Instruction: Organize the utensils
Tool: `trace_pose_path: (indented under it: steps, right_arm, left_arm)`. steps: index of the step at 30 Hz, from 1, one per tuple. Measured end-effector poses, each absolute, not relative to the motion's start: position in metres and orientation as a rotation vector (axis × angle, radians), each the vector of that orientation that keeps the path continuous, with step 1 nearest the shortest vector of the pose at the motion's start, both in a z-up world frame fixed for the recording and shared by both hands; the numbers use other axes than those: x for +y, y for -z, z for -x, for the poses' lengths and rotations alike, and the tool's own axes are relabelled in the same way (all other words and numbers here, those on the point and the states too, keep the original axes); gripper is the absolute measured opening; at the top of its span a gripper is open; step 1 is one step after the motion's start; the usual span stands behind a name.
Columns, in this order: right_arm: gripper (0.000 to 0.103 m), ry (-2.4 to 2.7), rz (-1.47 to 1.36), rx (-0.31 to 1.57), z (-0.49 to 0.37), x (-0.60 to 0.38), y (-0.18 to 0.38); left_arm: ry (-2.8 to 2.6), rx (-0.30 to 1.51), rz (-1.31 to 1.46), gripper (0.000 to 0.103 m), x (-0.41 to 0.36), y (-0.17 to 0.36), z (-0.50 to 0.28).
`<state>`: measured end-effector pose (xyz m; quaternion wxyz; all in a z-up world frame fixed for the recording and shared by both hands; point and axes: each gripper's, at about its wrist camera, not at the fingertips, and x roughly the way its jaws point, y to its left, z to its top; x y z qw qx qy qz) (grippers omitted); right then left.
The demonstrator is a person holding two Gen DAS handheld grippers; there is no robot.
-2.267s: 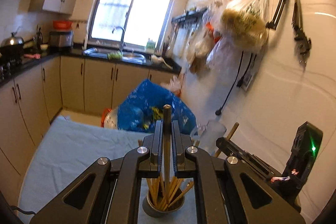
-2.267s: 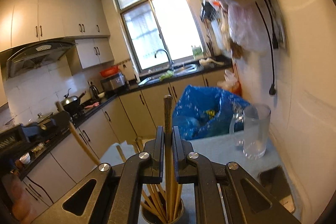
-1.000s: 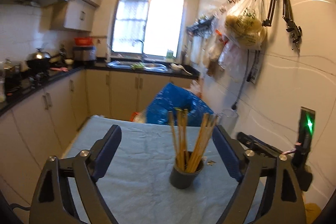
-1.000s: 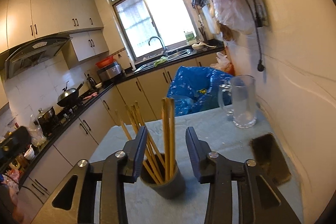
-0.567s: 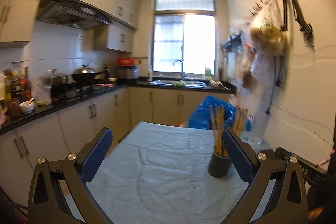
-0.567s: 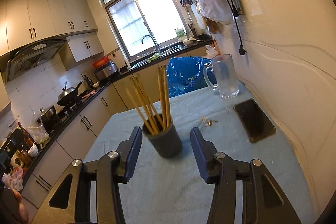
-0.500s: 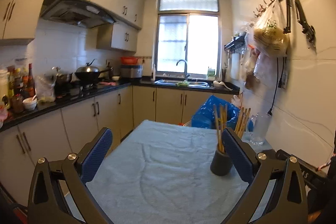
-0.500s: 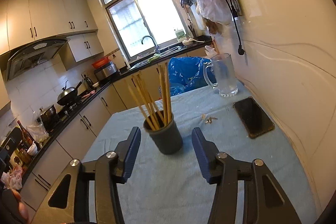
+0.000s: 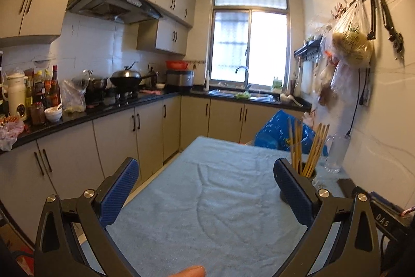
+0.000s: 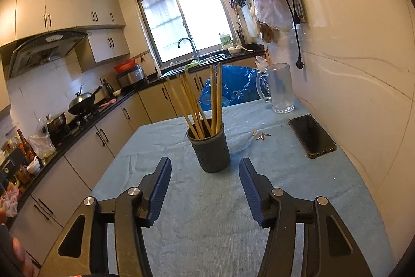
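While both grippers hang empty over the near end of the table (image 10: 160,238), the chopsticks (image 10: 205,105) stand bundled in a dark cup (image 10: 209,150) toward the far right part of the cloth. Left gripper (image 9: 206,188): jaws spread wide, nothing between them, bare cloth ahead. Right gripper (image 10: 205,182): jaws opening, nothing between the pads, the cup just beyond their tips. Left edge of the table drops off to the floor, cabinets beyond. Right side is crowded: a glass mug (image 10: 278,88) near the far right corner, a phone (image 10: 312,135) along the right edge by the wall, small scraps (image 10: 260,135) between phone and cup. Risk, as I judge it: the tall sticks make the cup top-heavy, and a sideways nudge could tip it. Open room lies left and centre.
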<state>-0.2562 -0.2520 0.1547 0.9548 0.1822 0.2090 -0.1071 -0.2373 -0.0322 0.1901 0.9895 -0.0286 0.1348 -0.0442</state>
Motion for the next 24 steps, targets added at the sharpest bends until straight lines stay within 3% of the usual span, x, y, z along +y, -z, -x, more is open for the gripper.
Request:
trace_pose_path:
  steps: [24]
  right_arm:
    - [0.065,0.247,-0.301,0.524,0.229,-0.240,-0.128]
  left_arm:
    - [0.158,0.584,0.016,0.103,-0.050,-0.127,0.189]
